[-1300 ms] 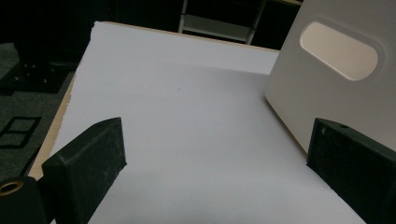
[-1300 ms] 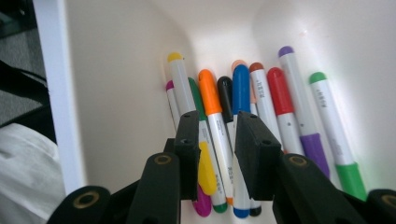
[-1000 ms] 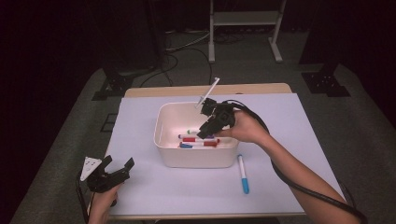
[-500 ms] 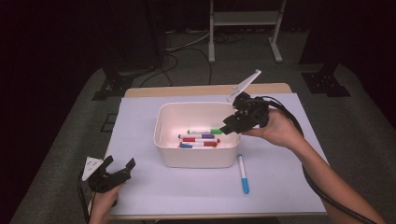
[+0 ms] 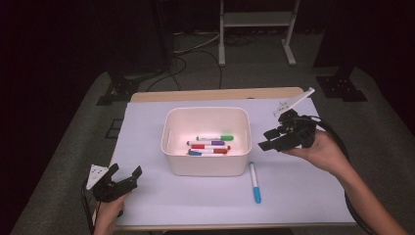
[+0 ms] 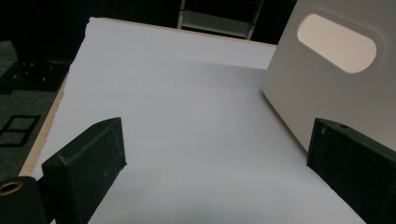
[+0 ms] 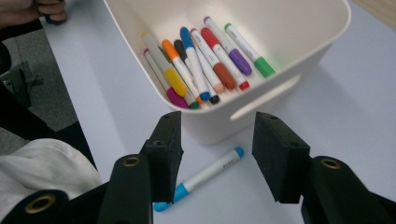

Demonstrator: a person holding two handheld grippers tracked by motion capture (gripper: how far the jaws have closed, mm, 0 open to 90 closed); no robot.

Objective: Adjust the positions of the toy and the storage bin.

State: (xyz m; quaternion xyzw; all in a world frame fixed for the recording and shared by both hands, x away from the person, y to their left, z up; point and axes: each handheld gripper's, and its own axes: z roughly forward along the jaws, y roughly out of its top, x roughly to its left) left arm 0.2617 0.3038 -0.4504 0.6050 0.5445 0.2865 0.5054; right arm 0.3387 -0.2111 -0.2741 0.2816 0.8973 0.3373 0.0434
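Right gripper jaws just opening, empty | blue marker below, between jaws | white bin just ahead | left gripper open, empty

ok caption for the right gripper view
Open claw above a blue marker beside a white bin of markers.

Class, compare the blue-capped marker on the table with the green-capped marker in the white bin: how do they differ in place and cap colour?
The blue-capped marker lies alone on the table sheet, outside the white bin; the green-capped marker lies inside it among others. One cap is light blue, the other green. Both have white barrels and lie flat.
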